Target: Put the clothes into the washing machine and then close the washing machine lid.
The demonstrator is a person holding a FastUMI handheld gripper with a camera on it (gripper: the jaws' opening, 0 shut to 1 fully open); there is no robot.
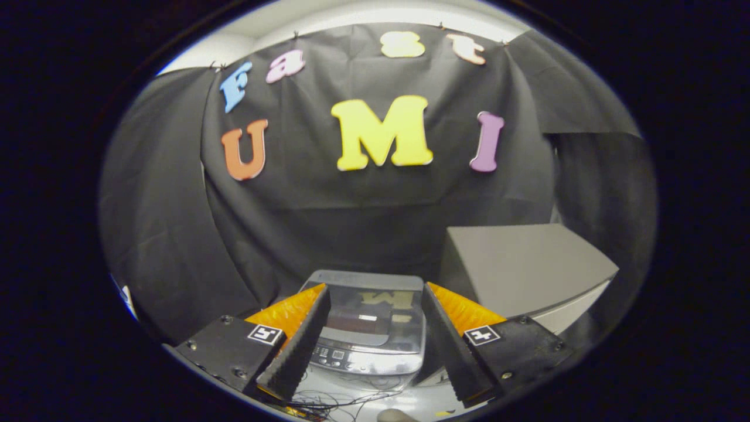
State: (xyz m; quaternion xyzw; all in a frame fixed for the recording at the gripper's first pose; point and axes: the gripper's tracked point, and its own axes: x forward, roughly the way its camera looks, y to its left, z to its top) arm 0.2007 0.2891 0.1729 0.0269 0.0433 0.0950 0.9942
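While the gripper point(375, 328) is held above the bench with its jaws spread wide and nothing between them, the scene is entered as follows, from left to right.

Left finger point(296, 346): ridged inner face turned inward, a small square marker tag carried on its housing; it is seen in front of the washer's left edge.

Small silver-grey top-loading toy washing machine point(369, 328): framed between the two fingers and just beyond them, presumably so that the approach is lined up on it. Its dark glossy lid point(370, 305) is lying flat and closed, the wall being mirrored in it. A control panel with small buttons point(337, 355) is set along the near edge.

Tangle of thin dark wires point(345, 401): spread on the white table top point(422, 404) just before the machine.

Right finger point(451, 346): matched to the left, likewise tagged.

Large plain grey box point(521, 266): stood to the right of the machine and beyond the right finger, apart from it.

Clothes: none can be made out on the table; whether any are inside the drum cannot be told through the closed lid. The arrangement would suit either a machine yet to be loaded or one already loaded and shut.
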